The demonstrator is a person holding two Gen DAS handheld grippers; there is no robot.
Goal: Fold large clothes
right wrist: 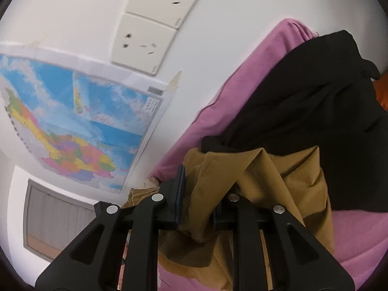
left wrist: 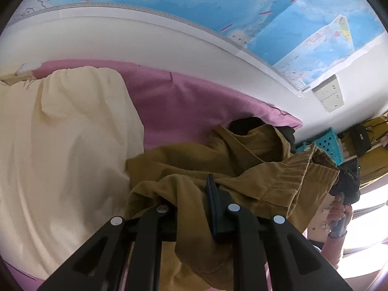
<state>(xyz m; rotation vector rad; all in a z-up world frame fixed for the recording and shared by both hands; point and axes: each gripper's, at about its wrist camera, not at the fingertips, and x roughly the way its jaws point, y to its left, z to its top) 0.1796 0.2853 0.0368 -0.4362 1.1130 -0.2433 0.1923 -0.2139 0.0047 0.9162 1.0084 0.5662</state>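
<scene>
A mustard-brown garment (left wrist: 242,165) hangs bunched between both grippers above a pink sheet (left wrist: 184,101). My left gripper (left wrist: 194,194) is shut on a fold of it; cloth hides the left finger and drapes over the frame. In the left wrist view my right gripper (left wrist: 344,181) holds the garment's elastic waistband at the right. In the right wrist view my right gripper (right wrist: 196,189) is shut on the same garment (right wrist: 254,181); its right finger is hidden by the cloth.
A cream garment (left wrist: 60,150) lies spread on the sheet at left. A black garment (right wrist: 315,111) lies on the pink sheet (right wrist: 363,242) behind the brown one. A white wall with maps (left wrist: 218,7) and sockets (right wrist: 150,34) stands behind. A turquoise basket (left wrist: 327,145) sits at right.
</scene>
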